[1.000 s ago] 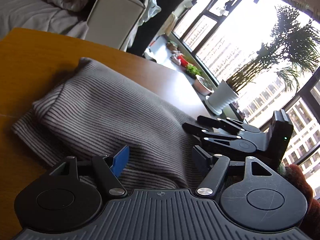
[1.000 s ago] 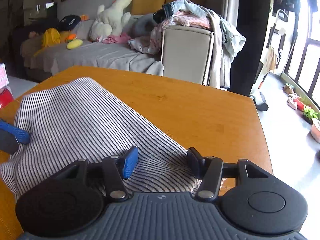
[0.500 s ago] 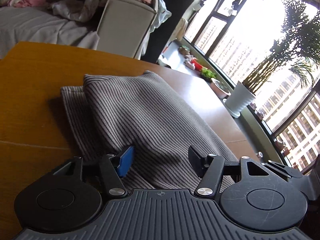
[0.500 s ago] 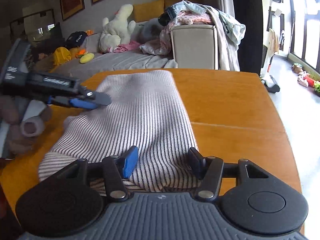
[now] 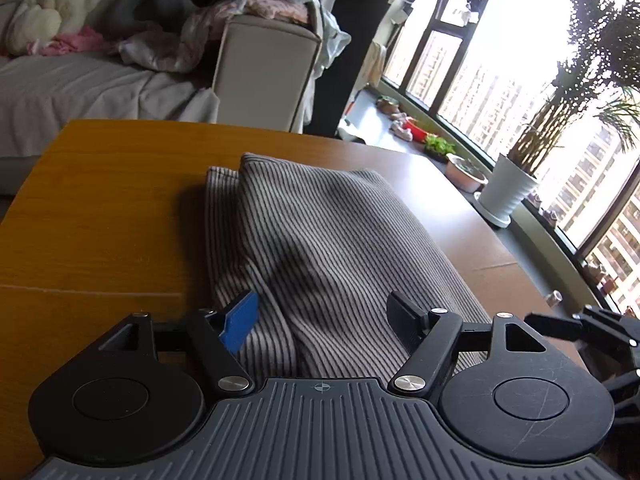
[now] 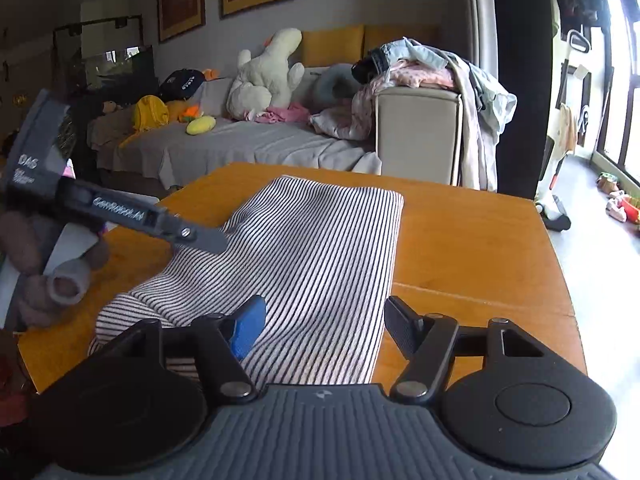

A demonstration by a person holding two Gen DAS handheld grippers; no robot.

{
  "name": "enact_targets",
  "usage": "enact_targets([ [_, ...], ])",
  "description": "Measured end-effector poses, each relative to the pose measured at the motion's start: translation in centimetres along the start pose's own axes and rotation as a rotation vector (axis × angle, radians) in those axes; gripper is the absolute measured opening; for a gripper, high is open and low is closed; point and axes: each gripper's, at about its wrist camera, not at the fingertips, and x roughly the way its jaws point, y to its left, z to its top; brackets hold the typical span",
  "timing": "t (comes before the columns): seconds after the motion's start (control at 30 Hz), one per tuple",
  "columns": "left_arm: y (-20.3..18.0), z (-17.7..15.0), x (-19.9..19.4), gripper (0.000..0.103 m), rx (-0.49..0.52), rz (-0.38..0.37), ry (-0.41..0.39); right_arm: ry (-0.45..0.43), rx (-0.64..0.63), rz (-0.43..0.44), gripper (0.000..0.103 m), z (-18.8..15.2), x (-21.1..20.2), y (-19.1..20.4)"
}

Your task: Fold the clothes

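A grey-and-white striped garment lies folded in a long bundle on the wooden table. My left gripper hovers over its near end, jaws opening; a loose hump of cloth sits between the fingers and the pads do not press it. In the right wrist view the same garment runs away from me. My right gripper is over its near edge, jaws opening, cloth lying under the gap without being pinched. The left gripper reaches in from the left over the cloth; the right gripper shows at the right edge.
Beyond the table stand a grey sofa with plush toys and a beige chair heaped with clothes. A potted plant and small pots line the window ledge on the right. A gloved hand holds the left gripper.
Both pairs of jaws have widened. The right gripper has swung round toward the garment's end, so the bundle now runs lengthwise ahead of it. The left view has turned toward the sofa.
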Motion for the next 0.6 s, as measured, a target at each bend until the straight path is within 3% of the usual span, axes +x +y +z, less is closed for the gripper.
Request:
enact_targets([
  [0.17,-1.2,-3.0,-2.2,0.079,0.066,0.004,-0.015,0.082,-0.029,-0.008,0.067,-2.2,1.7,0.9],
  [0.33,-1.4,-5.2,-2.4,0.082,0.101,0.013,0.014,0.079,0.087,0.001,0.069,-2.9,1.3,0.0],
  [0.6,-0.5,-5.5,-2.9,0.091,0.107,0.020,0.006,0.085,-0.024,-0.020,0.073,-3.0,-0.2,1.7],
])
